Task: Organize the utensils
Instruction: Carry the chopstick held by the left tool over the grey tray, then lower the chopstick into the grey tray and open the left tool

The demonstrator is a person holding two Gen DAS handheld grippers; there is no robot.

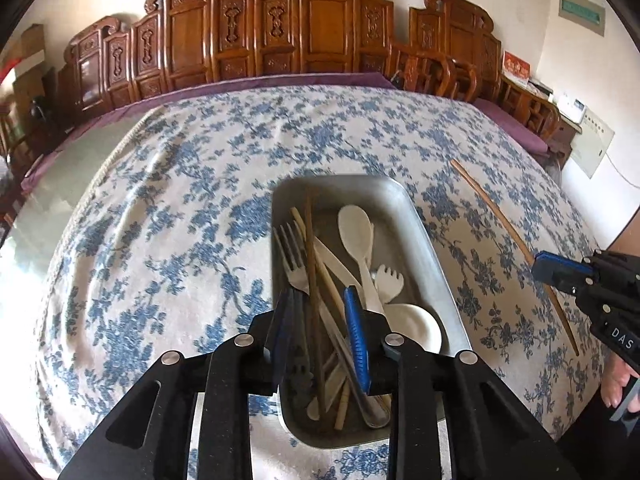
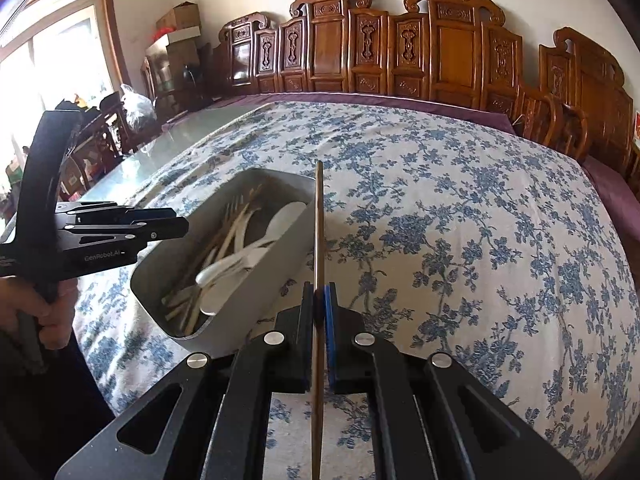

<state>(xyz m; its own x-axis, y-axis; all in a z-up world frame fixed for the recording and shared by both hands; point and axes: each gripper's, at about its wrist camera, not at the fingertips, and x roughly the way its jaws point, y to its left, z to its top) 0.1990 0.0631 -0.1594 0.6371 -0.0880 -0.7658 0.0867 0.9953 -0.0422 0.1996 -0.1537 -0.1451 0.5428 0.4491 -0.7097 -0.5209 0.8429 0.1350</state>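
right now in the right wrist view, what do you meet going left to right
hand → left tool → tray → chopstick in the right tool → bare floral cloth

White cloth (image 1: 192, 200) patterned with blue flower sprays over the tabletop. Dull silver-grey metal tray (image 1: 432, 240) at centre. Inside: cream-white spoons (image 1: 354, 224), pale silver fork (image 1: 294, 264), brown and tan chopsticks (image 1: 314, 280). Black claw frames with blue pads (image 1: 356, 332). Reddish-brown carved chairs (image 1: 320, 28) along the top; purple cushion strip (image 1: 280, 80) beneath.
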